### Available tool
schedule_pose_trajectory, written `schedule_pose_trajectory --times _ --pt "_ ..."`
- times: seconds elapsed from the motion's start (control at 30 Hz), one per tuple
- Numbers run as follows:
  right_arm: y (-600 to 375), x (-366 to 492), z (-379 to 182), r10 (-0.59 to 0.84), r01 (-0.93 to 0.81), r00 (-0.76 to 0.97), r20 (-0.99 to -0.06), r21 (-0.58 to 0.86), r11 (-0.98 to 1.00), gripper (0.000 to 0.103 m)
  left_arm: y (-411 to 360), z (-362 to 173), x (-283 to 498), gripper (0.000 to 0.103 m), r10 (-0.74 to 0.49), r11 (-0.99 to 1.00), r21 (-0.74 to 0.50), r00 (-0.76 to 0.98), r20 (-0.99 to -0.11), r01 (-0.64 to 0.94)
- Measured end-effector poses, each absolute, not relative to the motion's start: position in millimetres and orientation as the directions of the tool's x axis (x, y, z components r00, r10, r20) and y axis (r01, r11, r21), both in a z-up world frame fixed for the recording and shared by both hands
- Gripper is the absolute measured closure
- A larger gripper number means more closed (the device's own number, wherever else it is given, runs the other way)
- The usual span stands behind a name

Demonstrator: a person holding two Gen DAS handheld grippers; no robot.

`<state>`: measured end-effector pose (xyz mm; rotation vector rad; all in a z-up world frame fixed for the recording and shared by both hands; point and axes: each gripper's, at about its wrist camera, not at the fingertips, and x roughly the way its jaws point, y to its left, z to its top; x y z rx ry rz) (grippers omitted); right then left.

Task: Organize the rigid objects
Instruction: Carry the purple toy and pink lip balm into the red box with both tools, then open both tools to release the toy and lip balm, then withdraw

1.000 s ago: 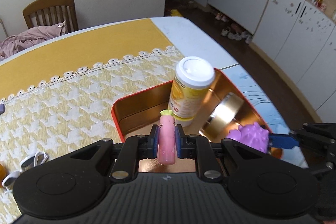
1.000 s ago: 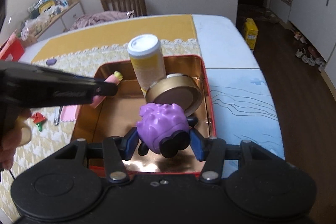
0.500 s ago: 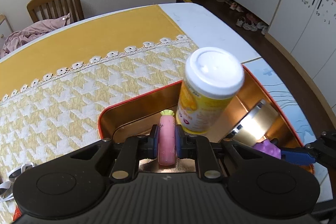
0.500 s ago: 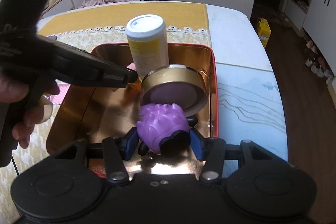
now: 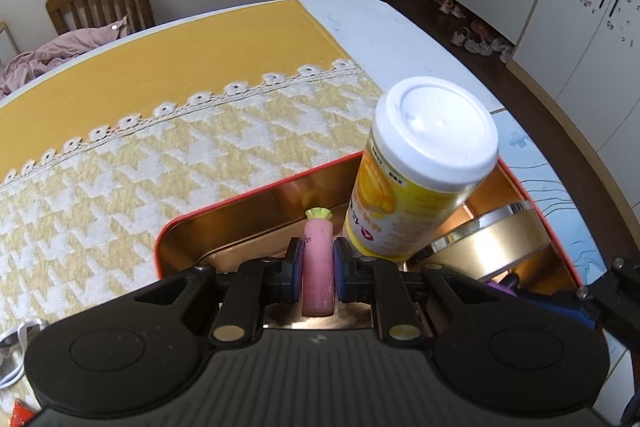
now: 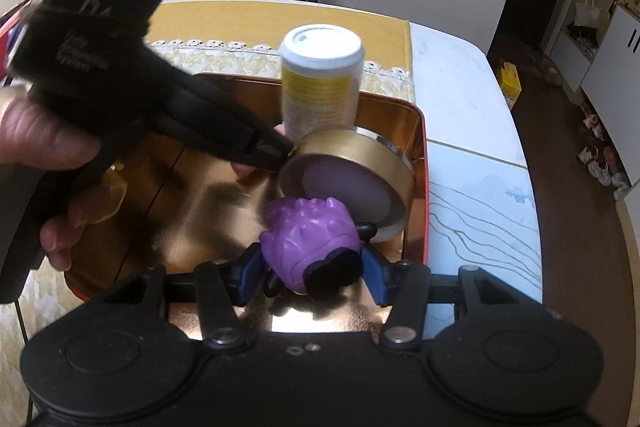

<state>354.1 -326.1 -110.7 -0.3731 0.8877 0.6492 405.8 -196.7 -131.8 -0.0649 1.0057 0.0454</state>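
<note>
Pinching a pink tube [image 5: 317, 263] upright in the left gripper [image 5: 317, 265] — long axis pointing away from the camera, tip hanging inside the red-rimmed tin [image 5: 256, 189] beside the yellow bottle [image 5: 416, 183] at the tin's far edge. Clamping a purple spiky toy [image 6: 310, 241] in the right gripper [image 6: 312, 273] over the tin's right side, just beside the tilted gold round tin [image 6: 352, 179]. Judging the drop straight down for both — left one nearer the far wall.

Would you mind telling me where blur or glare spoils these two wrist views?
Right wrist view: the left gripper and the hand are smeared by motion blur, and the tin floor throws a bright glare patch near the purple toy. Left wrist view: the yellow bottle label is slightly soft; fisheye bends the table edge.
</note>
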Motion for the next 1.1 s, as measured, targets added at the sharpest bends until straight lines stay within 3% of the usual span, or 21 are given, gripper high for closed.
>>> schedule_pose_trajectory --times 0.23,0.43,0.67,0.73,0.97,1.1 --pt "-324 347 -112 0.345 -0.663 0.484 -0.804 -0.08 0.744 0.049 -198 -133 410 0.087 -0.003 0.997 -0.047 0.534 -0.845 -0.069" --pt "-329 348 -107 0.363 -0.648 0.486 -0.795 -0.049 0.76 0.04 -196 -131 410 0.087 -0.009 0.994 -0.065 0.52 -0.854 -0.089" --pt "-338 341 -100 0.388 -0.62 0.477 -0.789 0.012 0.785 0.038 -190 -124 398 0.087 -0.016 0.99 -0.086 0.515 -0.857 -0.112" --pt "-342 341 -97 0.401 -0.608 0.474 -0.784 0.038 0.793 0.032 -189 -119 393 0.087 -0.014 0.99 -0.084 0.521 -0.854 -0.11" --pt "-350 341 -83 0.418 -0.562 0.476 -0.774 0.098 0.821 0.03 -189 -98 368 0.087 -0.058 0.989 -0.125 0.561 -0.826 -0.082" --pt "-355 330 -75 0.441 -0.56 0.481 -0.758 0.121 0.82 0.024 -186 -82 351 0.087 -0.079 0.987 -0.146 0.591 -0.803 -0.066"
